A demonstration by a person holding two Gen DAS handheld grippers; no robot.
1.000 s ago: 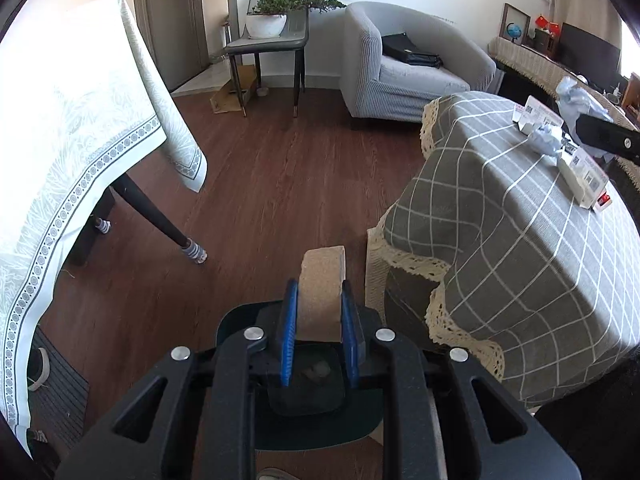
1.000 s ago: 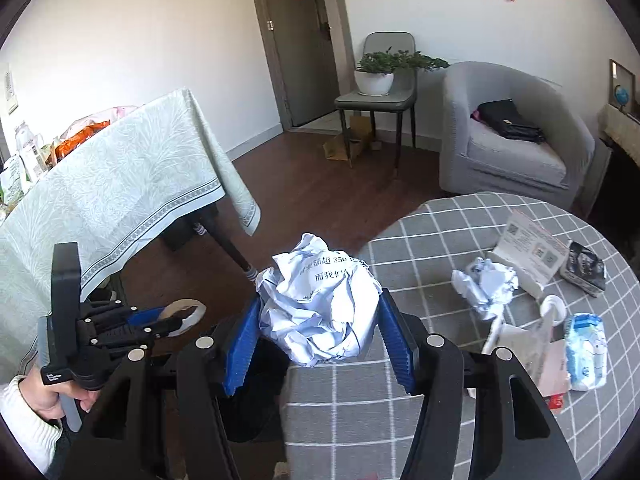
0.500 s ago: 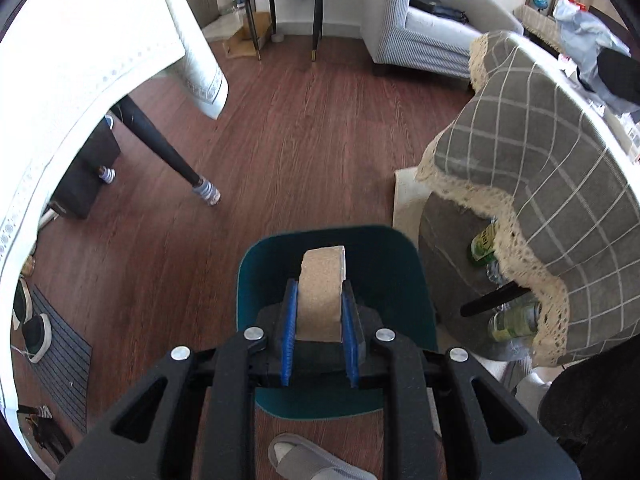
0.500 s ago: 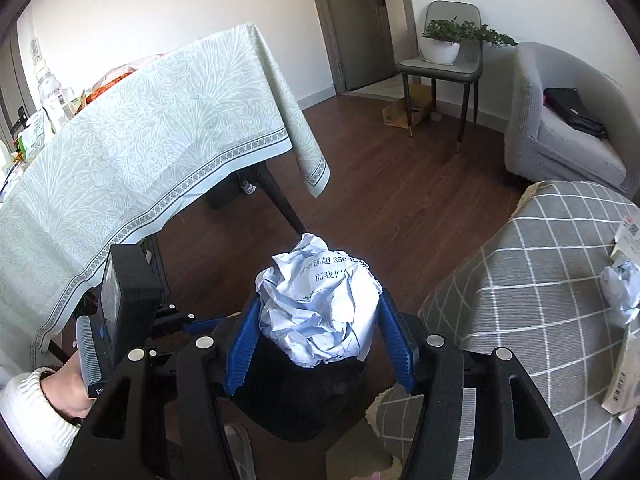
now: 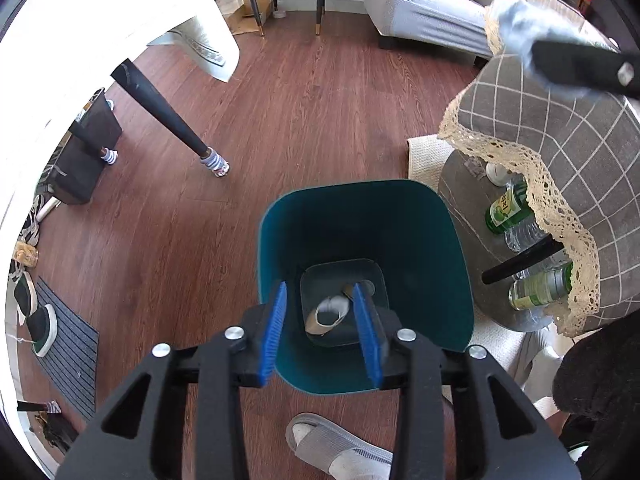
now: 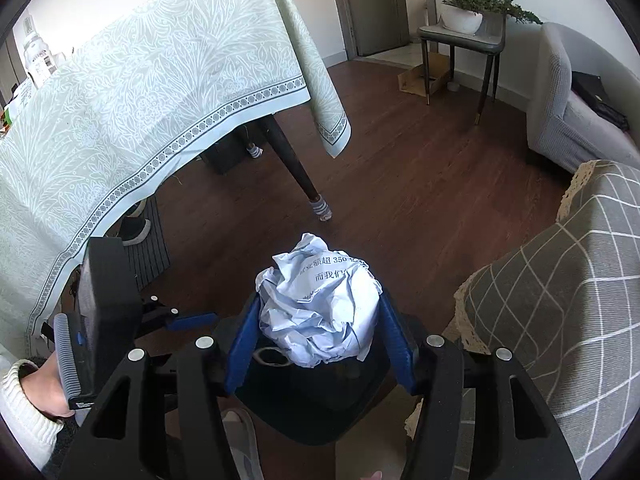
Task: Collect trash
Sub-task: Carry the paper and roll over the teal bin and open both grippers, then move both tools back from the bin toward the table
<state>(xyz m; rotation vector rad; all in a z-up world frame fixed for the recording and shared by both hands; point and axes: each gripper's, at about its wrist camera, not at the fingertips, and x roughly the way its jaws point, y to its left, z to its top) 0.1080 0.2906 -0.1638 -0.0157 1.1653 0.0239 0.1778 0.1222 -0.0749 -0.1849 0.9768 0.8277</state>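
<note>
A teal trash bin (image 5: 420, 216) stands on the wood floor beside the round table. My left gripper (image 5: 320, 320) is open and empty right above the bin's mouth. A cardboard tape roll (image 5: 330, 314) lies on the bin's bottom between the fingers. My right gripper (image 6: 320, 332) is shut on a crumpled ball of printed paper (image 6: 320, 304) and holds it over the dark bin (image 6: 312, 404). The right gripper also shows blurred at the top right of the left wrist view (image 5: 580, 68).
A round table with a grey checked cloth (image 5: 560, 120) stands right of the bin, bottles (image 5: 506, 208) under it. A table with a pale green cloth (image 6: 140, 100) and dark leg (image 5: 160, 108) stands left. A grey slipper (image 5: 340, 448) lies near the bin.
My left gripper has opened and the cardboard roll has dropped into the bin. My right gripper has carried the paper ball from the round table to above the bin.
</note>
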